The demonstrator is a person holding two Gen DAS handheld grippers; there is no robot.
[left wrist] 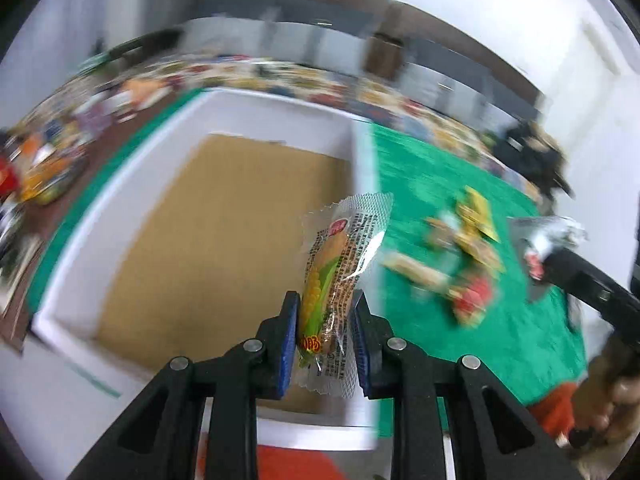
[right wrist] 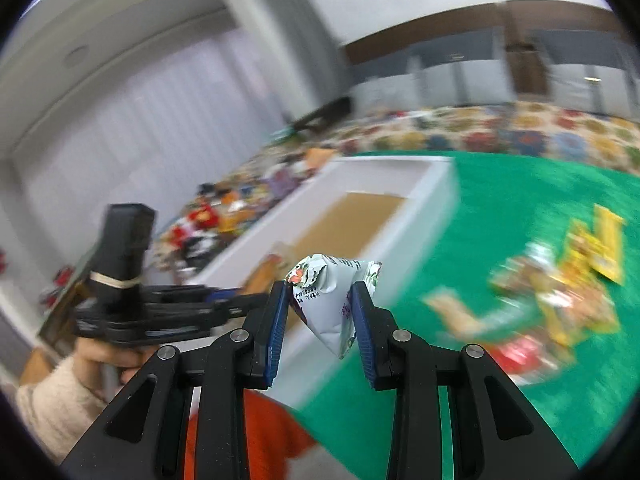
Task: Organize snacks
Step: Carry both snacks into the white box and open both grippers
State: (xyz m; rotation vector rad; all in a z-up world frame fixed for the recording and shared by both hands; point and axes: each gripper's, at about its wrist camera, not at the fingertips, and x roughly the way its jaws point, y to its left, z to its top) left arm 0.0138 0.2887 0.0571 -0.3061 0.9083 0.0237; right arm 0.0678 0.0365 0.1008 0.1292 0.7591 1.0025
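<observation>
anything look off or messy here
Nothing damaged or spilled. The loose snacks lie in a jumbled pile on the green cloth, and the white box looks empty. Each gripper holds one packet: left gripper a corn snack, right gripper a white packet.

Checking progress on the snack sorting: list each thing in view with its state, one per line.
Left claw: shut on the corn-print snack packet.
Right claw: shut on the white triangular snack pouch.
White box: open; nothing visible on its cardboard floor.
Snack pile: loose on the green cloth, unsorted.
</observation>
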